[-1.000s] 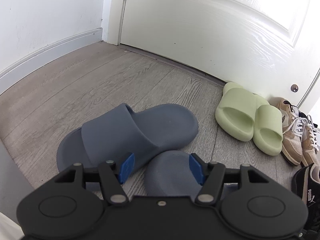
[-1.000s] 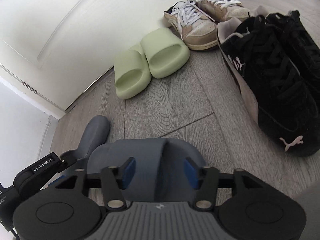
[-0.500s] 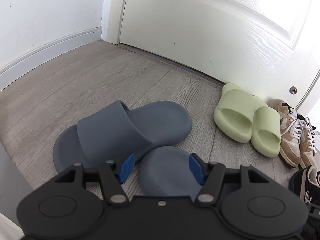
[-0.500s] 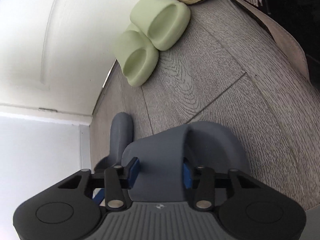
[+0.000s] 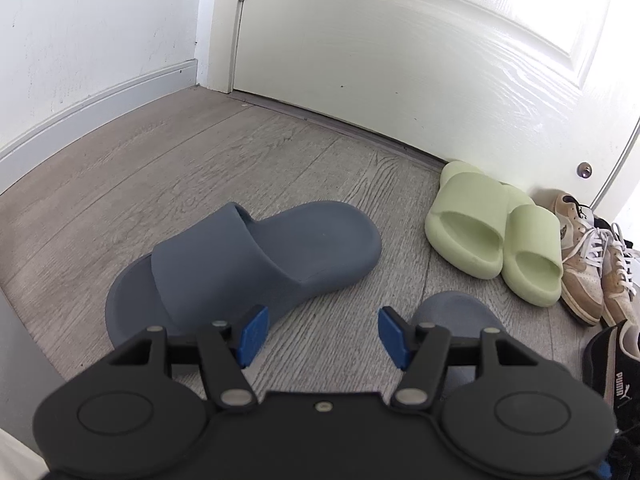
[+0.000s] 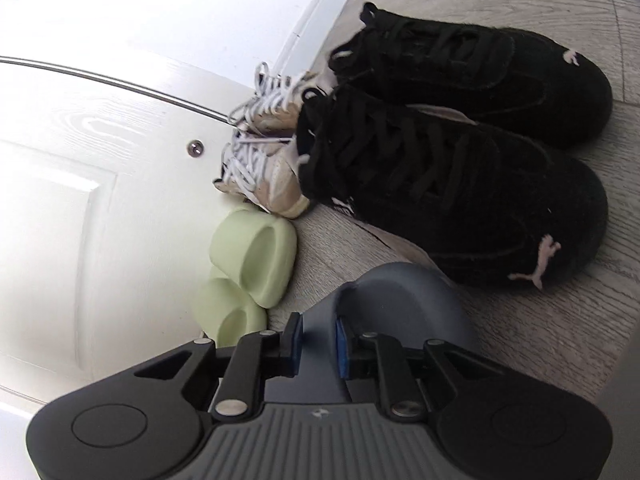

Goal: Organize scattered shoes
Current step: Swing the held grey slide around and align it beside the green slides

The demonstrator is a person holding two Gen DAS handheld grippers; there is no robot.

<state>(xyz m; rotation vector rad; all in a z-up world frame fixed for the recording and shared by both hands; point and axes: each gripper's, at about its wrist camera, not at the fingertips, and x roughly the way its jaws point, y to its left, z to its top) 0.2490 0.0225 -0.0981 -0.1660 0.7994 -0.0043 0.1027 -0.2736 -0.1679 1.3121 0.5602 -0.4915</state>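
One blue-grey slide [image 5: 260, 256] lies on the wood floor, just ahead and left of my left gripper [image 5: 320, 332]. That gripper stands open over bare floor with nothing between its pads. The second blue-grey slide [image 6: 400, 300] has its strap edge pinched between the blue pads of my right gripper [image 6: 318, 344], whose jaws are still closing. The right wrist is rolled, so this view is tilted. In the left wrist view the held slide's toe [image 5: 456, 312] shows at the lower right, apart from the first slide.
A pair of pale green slides [image 5: 492, 236] stands against the white door [image 5: 400, 60]. Tan sneakers [image 5: 588, 268] with white laces and black sneakers [image 6: 460, 184] stand to their right. A white wall with skirting [image 5: 80, 112] bounds the left.
My right gripper closed on the second slide's strap, rolled, and drew it right, away from the first slide and towards the black sneakers. The left gripper kept still and open.
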